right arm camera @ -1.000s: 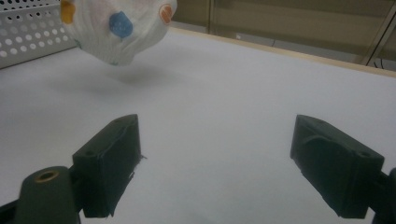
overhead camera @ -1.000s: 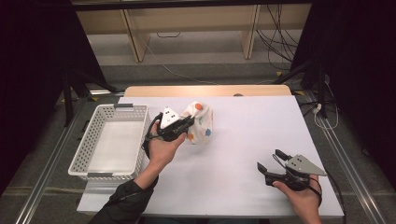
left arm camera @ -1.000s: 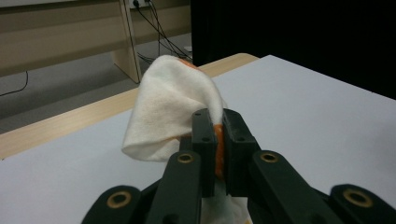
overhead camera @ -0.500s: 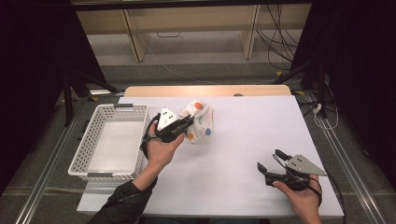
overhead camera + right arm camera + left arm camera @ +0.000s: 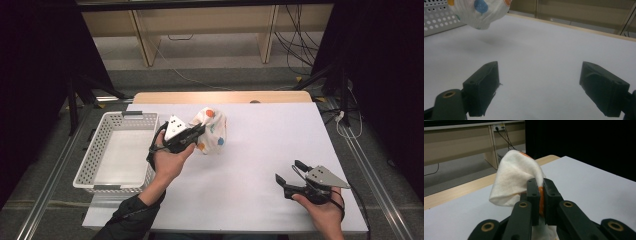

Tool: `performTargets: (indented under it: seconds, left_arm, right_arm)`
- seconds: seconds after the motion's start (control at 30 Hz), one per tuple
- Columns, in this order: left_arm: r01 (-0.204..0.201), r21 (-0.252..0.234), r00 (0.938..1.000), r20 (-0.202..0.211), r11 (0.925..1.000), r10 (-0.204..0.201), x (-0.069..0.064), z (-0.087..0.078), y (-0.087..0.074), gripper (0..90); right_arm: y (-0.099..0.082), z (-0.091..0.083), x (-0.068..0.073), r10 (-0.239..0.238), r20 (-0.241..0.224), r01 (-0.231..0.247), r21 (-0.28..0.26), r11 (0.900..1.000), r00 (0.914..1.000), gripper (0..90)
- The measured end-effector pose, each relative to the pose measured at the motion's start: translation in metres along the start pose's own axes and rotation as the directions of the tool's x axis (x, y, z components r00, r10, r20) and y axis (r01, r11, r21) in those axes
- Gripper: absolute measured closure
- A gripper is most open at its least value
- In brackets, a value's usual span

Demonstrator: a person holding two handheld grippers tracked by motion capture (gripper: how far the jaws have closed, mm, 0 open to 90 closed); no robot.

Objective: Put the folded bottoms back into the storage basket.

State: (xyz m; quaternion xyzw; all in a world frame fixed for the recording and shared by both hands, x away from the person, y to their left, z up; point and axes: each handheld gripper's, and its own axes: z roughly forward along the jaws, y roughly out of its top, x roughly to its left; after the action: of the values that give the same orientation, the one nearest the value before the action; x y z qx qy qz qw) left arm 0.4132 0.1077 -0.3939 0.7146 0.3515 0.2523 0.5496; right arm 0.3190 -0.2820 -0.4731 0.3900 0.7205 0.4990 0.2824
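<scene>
cloth (image 5: 212,131) bunched, hanging down, pinched by left tongs (image 5: 199,131); right tongs (image 5: 288,172) spread, near table (image 5: 260,145) edge.

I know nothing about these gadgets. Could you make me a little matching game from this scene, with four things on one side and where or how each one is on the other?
Things:
1. left gripper
2. right gripper
3. spotted cloth
4. white basket

States:
A. jaws wide apart over bare table
B. sits at the table's left edge, nothing in it
C. jaws shut on fabric
D. bunched up, pinched by a gripper

Pairs: 1-C, 2-A, 3-D, 4-B
</scene>
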Motion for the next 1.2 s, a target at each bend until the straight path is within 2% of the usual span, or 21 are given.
performTargets:
  seconds: [1.2]
  left_arm:
    - [-0.006, -0.008, 0.9998, -0.02, 1.0, 0.006, 0.008, -0.019, 0.002, 84.4]
  right_arm:
    - [0.0, 0.0, 0.0, 0.0, 0.0, 0.0, -0.001, 1.0, 1.0, 16.8]
